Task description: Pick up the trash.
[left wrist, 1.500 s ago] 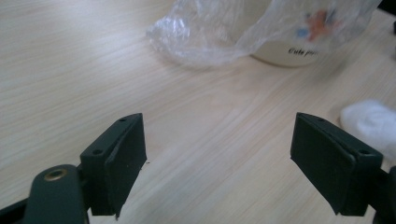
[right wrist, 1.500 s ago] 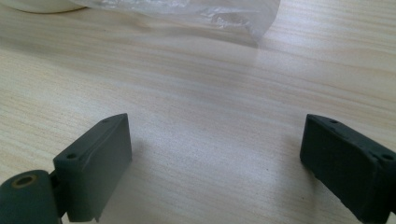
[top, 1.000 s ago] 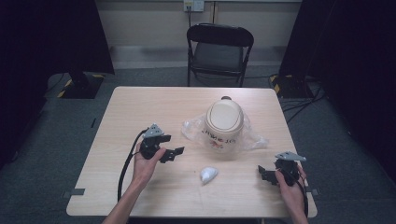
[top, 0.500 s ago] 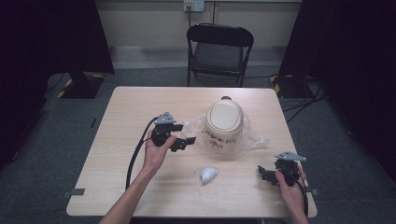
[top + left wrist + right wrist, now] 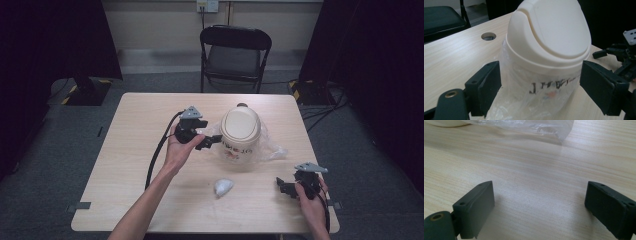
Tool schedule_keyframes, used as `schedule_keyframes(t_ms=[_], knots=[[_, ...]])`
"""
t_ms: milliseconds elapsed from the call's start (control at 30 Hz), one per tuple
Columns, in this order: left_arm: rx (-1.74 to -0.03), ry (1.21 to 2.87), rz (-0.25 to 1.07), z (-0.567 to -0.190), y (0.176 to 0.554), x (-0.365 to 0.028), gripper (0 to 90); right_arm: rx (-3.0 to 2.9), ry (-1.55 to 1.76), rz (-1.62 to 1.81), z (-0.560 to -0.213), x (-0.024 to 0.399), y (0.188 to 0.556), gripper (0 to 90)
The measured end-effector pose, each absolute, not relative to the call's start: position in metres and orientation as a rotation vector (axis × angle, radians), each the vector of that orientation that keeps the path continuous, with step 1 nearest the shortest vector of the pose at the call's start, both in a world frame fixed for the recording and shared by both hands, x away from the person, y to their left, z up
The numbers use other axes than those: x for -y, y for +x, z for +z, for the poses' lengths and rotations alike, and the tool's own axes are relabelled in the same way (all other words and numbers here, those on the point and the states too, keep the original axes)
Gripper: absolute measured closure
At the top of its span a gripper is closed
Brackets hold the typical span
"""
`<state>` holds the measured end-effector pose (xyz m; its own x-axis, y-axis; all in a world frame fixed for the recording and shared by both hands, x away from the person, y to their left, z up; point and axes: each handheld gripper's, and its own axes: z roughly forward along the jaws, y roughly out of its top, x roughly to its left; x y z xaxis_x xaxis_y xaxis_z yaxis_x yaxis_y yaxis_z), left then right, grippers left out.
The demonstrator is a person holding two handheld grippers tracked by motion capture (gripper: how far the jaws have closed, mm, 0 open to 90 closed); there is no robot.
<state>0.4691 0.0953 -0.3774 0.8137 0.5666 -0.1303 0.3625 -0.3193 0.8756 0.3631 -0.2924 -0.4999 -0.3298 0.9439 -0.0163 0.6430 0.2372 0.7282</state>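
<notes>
black claws (image 5: 209,143), grey plates, bare forearms

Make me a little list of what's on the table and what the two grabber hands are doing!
Bin: small cream bin with a swing lid, standing in a clear plastic bag
Paper: white crumpled wad near the table's front edge
Left gripper: open, pointing at the bin, not touching it
Right gripper: open, low over bare table, holding nothing
Behind the table: black folding chair
</notes>
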Motion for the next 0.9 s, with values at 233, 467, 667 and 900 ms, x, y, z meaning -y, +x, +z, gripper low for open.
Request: schedule_keyframes(t_ms=[233, 467, 667, 900], knots=[[-0.712, 1.936, 0.222, -0.372, 0.489, -0.085, 17.0, -2.058, 1.449, 0.875, -0.500, 0.292, 0.363, 8.4], [-0.710, 1.968, 0.241, -0.373, 0.498, -0.068, 17.0, -2.058, 1.449, 0.876, -0.500, 0.292, 0.363, 8.4], [-0.723, 1.992, 0.214, -0.380, 0.510, -0.054, 17.2, -2.058, 1.450, 0.875, -0.500, 0.292, 0.363, 8.4], [-0.728, 2.019, 0.214, -0.388, 0.515, -0.045, 15.9, -2.058, 1.450, 0.875, -0.500, 0.292, 0.363, 8.4]])
